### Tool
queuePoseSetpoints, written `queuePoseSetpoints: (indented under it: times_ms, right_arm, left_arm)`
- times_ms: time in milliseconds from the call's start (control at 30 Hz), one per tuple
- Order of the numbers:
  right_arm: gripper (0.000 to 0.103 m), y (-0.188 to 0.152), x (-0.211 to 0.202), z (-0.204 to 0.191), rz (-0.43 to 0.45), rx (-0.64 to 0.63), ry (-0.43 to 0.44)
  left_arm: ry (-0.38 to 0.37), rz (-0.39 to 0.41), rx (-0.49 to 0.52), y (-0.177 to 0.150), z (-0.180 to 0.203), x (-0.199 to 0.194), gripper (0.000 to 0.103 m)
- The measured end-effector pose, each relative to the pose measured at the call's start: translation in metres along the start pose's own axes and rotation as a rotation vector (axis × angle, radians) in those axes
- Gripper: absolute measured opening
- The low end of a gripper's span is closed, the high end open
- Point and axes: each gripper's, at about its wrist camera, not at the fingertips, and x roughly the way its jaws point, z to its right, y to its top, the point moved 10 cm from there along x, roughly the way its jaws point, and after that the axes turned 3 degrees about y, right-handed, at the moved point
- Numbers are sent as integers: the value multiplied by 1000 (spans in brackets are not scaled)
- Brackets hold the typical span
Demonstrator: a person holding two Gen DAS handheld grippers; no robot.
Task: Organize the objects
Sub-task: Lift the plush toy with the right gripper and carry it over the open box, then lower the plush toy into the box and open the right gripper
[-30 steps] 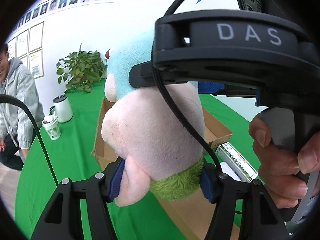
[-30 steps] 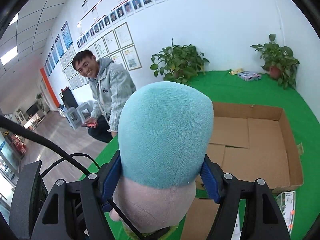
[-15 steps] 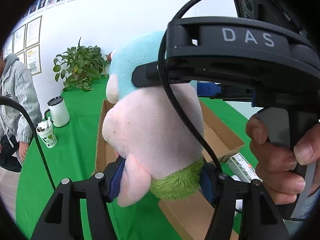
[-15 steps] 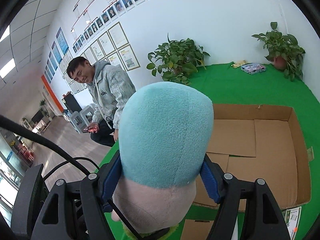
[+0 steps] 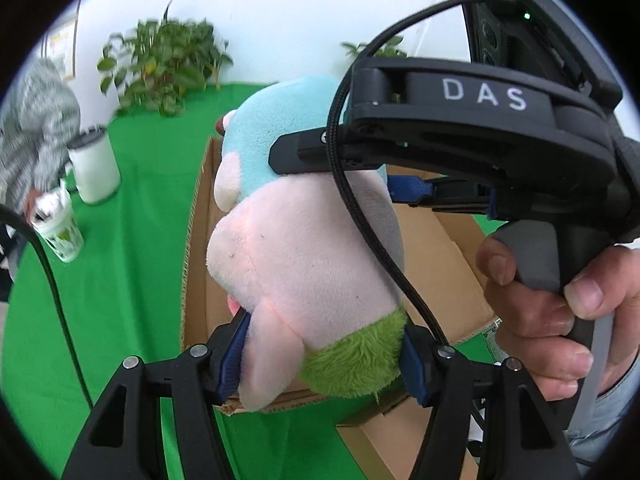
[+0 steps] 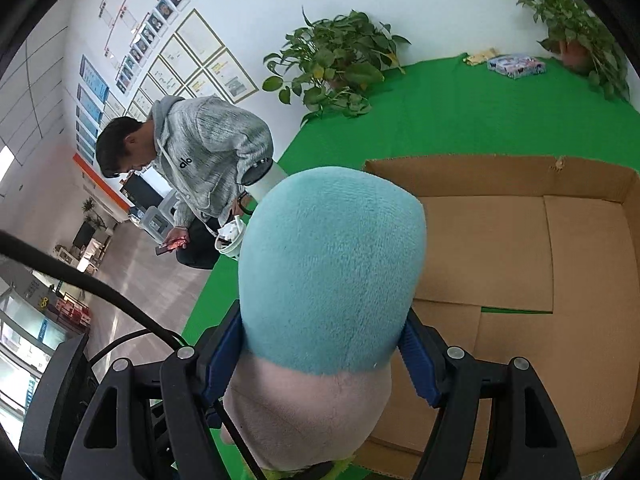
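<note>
My left fingers pinch the plush toy's green end, my right fingers clamp its blue head, cardboard box just beyond them.

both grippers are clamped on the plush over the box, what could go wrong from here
1. The left gripper pinches only the plush toy at its green bottom edge and the right gripper grips its teal head, so releasing unevenly could leave it dangling or make it tumble.
2. The toy hangs near the cardboard box wall; it might catch the rim and land on the green cloth.
3. A cable drapes across the toy and could snag it.
</note>
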Motion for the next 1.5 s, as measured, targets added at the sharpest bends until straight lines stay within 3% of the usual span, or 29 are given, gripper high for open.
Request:
queuePoseSetpoints:
  times_ms: [167,333,567,700,800,900,1033,1133,1233,1333,1433,1500]
  right_arm:
    - [69,-3,57,38,-77,80,-33]
    - [69,-15,115,69,-166,144,-37]
    - [73,-31,159,60,-198,119,-42]
    - [82,-25,170,49,-203,105,-86]
    - [82,-26,167,48,-211,135,-68]
    - [82,-20,152,46,-162,138,-41]
    - [82,-26,131,43,-137,185,17]
    - [78,-40,140,45,-186,168,-8]
    - [78,-46,156,35,-206,184,23]
    - [79,-45,170,25,-211,139,-11]
    - [84,-47,182,19,-228,109,-53]
    - [86,-49,186,15,-230,92,-75]
  left_arm:
    - [-34,-102,-67,-17,-8,30,63]
    - [-20,-180,-116,-37,-21,48,64]
    - [42,-176,-147,-49,-34,29,66]
    - [7,-173,-167,-57,-34,23,61]
    - [-22,-175,-190,-59,-37,20,59]
    - [-46,-168,-221,-60,-39,16,58]
    - [-19,-168,-187,-60,-31,11,58]
    - [3,-148,-165,-62,-26,-2,58]
    - [59,-125,-133,-59,-38,-9,58]
    - [45,-101,-136,-54,-47,-18,58]
    - [103,-85,-143,-55,-60,-22,66]
    - [68,-91,-172,-55,-67,-14,66]
